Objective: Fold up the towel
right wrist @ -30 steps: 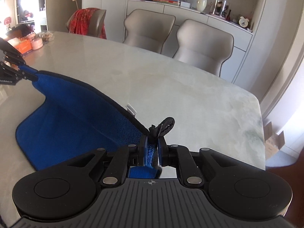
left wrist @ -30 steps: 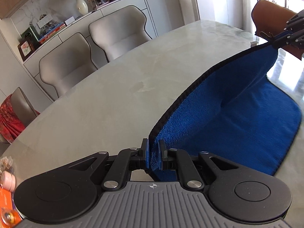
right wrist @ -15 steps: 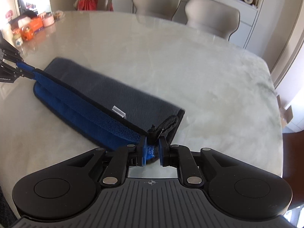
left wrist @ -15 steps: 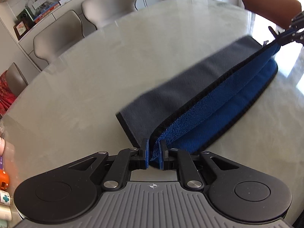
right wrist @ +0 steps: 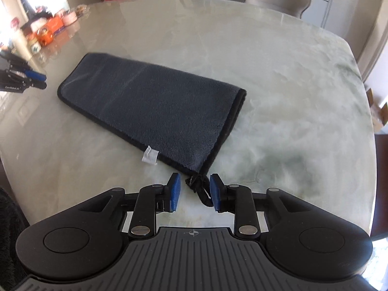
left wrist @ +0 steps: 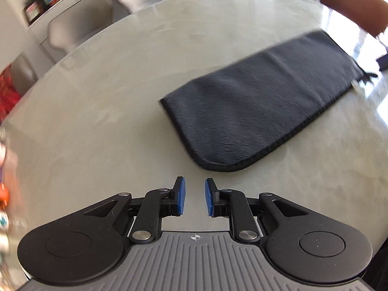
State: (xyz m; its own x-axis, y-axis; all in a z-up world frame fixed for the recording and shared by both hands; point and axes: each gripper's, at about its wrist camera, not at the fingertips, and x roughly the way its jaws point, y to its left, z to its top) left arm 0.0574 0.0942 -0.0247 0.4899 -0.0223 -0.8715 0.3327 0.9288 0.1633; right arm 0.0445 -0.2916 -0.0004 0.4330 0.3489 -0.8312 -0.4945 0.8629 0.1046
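Note:
The towel point(left wrist: 254, 106) lies flat on the marble table, folded into a long strip with its dark grey side up; none of the blue side shows. It also shows in the right wrist view point(right wrist: 155, 106), with a white label point(right wrist: 150, 157) on its near edge and a black hanging loop point(right wrist: 197, 185) at its near corner. My left gripper point(left wrist: 193, 200) is open and empty, just short of the towel's near end. My right gripper point(right wrist: 192, 192) is open, with the loop lying between its fingers. The left gripper also appears at the left edge of the right wrist view point(right wrist: 23, 77).
The marble table point(right wrist: 278, 77) is wide and glossy. Beige chairs point(left wrist: 80, 21) stand at its far side, a brown chair point(left wrist: 351, 2) at the right end. Boxes and small items point(right wrist: 48, 29) sit at the far left corner. A cardboard box point(right wrist: 378, 111) is on the floor.
Both grippers laid the lifted edge down over the towel, hiding the blue side. Both let go, opened, and drew back from its ends.

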